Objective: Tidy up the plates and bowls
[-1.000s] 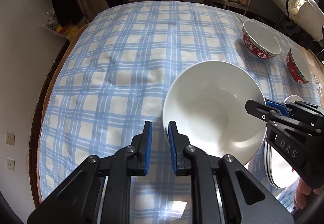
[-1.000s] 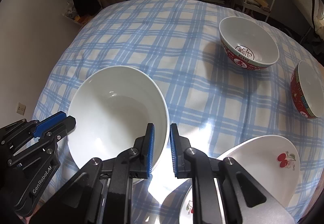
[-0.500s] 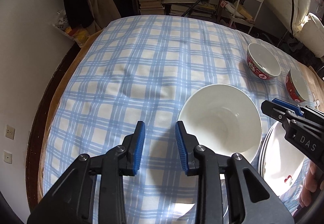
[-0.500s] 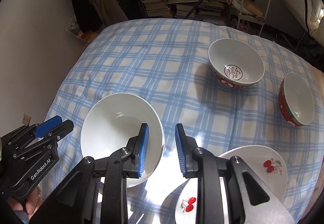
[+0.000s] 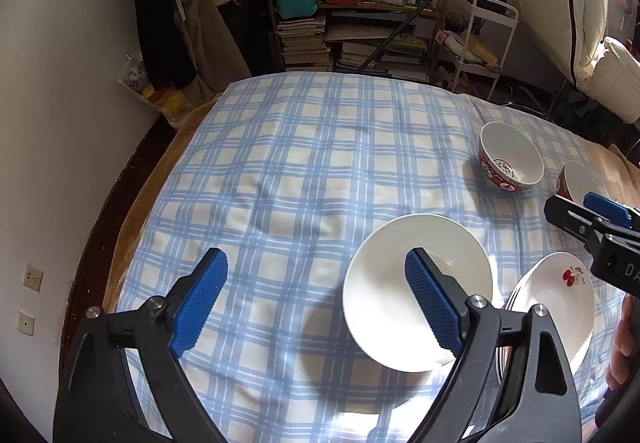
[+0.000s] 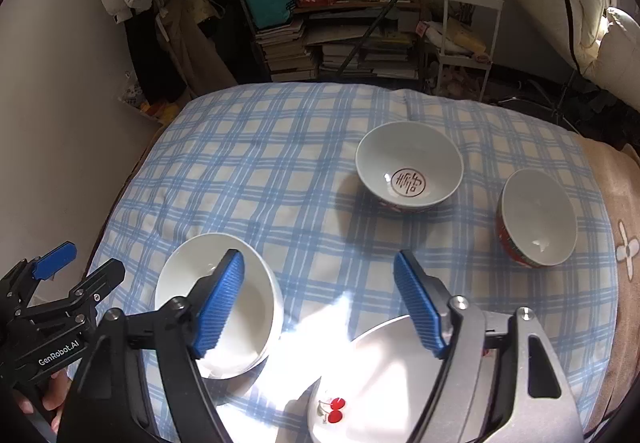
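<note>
Both your claws, left [image 5: 316, 299] and right [image 6: 318, 305], have just spread wide, nothing between them: white bowl [image 5: 384, 291] sits released on the checked cloth [image 5: 300, 163], beside the plates [image 5: 560, 307] for stacking.

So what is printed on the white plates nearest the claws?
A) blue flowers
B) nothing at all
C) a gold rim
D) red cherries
D: the stack of white ceramic plates shows a pair of red cherries with green stems, seen in both wrist views, beside the plain white bowl.
</note>
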Tool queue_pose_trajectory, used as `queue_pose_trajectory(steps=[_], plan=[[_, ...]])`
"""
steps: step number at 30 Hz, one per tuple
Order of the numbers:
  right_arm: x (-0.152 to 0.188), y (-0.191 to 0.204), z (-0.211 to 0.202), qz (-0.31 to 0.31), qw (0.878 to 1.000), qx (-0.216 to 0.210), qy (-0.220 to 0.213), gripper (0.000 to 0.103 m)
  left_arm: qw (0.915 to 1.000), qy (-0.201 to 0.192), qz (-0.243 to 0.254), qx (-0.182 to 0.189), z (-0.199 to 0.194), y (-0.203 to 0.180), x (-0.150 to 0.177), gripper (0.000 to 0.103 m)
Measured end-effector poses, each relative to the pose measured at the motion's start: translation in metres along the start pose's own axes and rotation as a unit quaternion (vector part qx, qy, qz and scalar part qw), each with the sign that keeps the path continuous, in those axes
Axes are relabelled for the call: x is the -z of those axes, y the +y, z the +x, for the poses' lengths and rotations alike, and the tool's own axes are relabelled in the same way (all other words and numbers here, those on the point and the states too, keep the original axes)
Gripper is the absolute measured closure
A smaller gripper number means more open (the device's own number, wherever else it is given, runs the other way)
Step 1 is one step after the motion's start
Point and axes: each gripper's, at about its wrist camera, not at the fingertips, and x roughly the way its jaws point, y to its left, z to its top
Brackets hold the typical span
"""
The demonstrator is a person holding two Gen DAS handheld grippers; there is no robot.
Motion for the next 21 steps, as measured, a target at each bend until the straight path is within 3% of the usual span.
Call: queue_pose_trajectory(steps=[2,7,16,21], plan=[[-0.005,-0.005,-0.008,-0.002,1.000,0.006,-0.015,0.005,1.0000,-0.005,0.005,0.001,-0.004,-0.003,-0.004,0.012],[-0.015,-0.022,-0.022,0.013,0.999,0.022,-0.041,0.000,0.9998,-0.009,0.012,0.010,-0.008,-0.013,-0.012,0.012],[-0.030,-0.057,-0.030,0.040,0.997,0.052,-0.046,0.000,0.9989,-0.014,0.045,0.004,-0.014,-0.041,-0.029,0.012],[-0.050,-0.068,-0.037,0.036,0.997,0.045,-0.048,0.000,0.9978,-0.020,0.063,-0.002,-0.019,-0.060,-0.052,0.012]])
